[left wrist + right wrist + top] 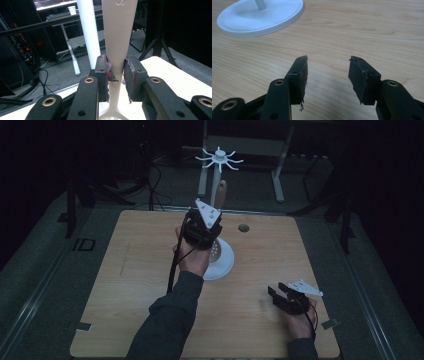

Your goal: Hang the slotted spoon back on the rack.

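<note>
Left claw (117, 72), black plastic with frayed dark pads, is seen pinching the narrow neck of a cream-coloured, smooth plastic slotted spoon (118, 37) in the left gripper view. The spoon is held upright between the two jaws: its handle widens upward out of the claw, and the perforated bowl, with small round holes, is glimpsed just below the pads. In the high view the left claw (202, 227) is raised above the middle of the worktop, gripped by a hand in a dark sleeve, and the tan tip of the spoon handle (222, 187) rises above it.

Right claw (328, 75), of the same black plastic with ragged pad edges, is held spread apart with nothing between its jaws, low over the pale wood-grain laminate worktop (362, 32). In the high view it (280, 292) is found near the right front corner, well apart from the left claw.

Just beside the held spoon a white round pole (88, 32) stands upright; it rises from a white, smooth, round disc base (259, 17) resting on the worktop, and it is topped by a white hub with thin radiating hooks (219, 157). The pole stands right next to the spoon handle, on its left in the left gripper view. A small round hole (243, 227) is set in the worktop behind the base. Beyond the worktop, dark floor, cables and grey desk legs are seen.
</note>
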A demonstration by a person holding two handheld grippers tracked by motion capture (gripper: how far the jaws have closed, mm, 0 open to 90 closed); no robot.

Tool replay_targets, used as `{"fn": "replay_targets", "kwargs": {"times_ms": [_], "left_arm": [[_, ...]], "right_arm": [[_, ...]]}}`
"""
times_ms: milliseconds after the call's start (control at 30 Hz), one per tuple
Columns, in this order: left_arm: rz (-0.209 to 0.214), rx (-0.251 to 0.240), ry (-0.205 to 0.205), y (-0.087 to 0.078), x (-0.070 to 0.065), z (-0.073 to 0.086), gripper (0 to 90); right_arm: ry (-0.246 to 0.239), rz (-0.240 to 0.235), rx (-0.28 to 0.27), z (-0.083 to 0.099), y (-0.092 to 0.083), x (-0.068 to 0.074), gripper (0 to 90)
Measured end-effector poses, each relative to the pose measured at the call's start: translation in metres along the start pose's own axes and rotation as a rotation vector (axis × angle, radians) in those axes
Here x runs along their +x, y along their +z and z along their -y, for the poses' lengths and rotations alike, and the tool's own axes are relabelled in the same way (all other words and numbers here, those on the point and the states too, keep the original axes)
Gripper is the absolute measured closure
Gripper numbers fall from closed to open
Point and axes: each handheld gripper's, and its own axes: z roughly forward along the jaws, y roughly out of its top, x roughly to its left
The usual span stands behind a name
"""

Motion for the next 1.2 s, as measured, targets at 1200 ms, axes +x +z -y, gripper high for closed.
{"fn": "replay_targets", "kwargs": {"times_ms": [1200], "left_arm": [[-0.076,0.023,-0.053,0.012,0.004,-0.018,74.1]], "right_arm": [[0.005,0.000,-0.005,0.001,-0.002,-0.002,48.7]]}}
